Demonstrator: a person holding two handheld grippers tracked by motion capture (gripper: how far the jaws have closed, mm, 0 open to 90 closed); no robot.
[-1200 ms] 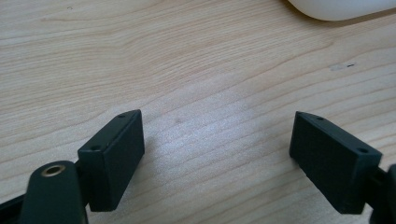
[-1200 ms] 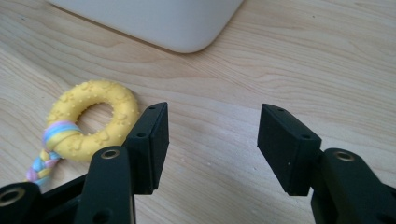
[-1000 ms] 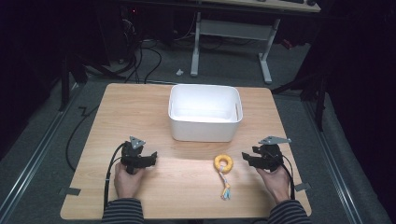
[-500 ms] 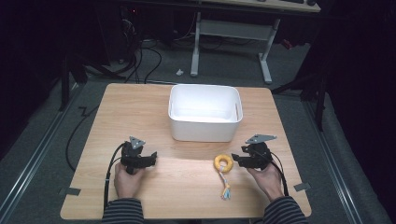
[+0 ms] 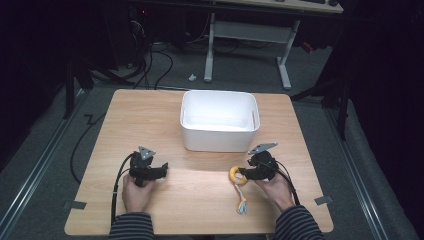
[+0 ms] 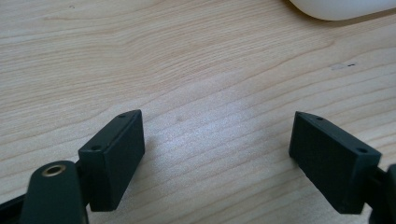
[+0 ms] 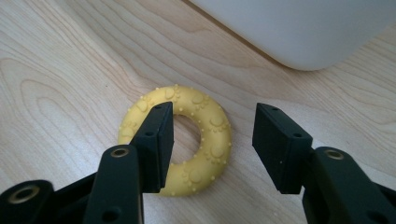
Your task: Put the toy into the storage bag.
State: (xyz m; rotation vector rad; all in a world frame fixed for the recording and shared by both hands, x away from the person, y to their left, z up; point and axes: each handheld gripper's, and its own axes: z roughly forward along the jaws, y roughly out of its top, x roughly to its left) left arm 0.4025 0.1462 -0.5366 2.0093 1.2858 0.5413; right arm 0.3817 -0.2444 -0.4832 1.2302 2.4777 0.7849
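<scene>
Our right gripper (image 7: 210, 140) has slid in over the yellow ring (image 7: 205, 140), jaws just narrowing, one in its hole, not yet pinching. It lies just before the white bin (image 5: 220, 120). Left gripper (image 6: 217, 154) spread, idle.

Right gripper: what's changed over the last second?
The right gripper slid left across the table to the yellow ring toy. Its jaws have just been closing and now straddle one side of the ring, one inside the hole, pads not yet pressing. Left gripper, white bin and ring stayed put.
</scene>
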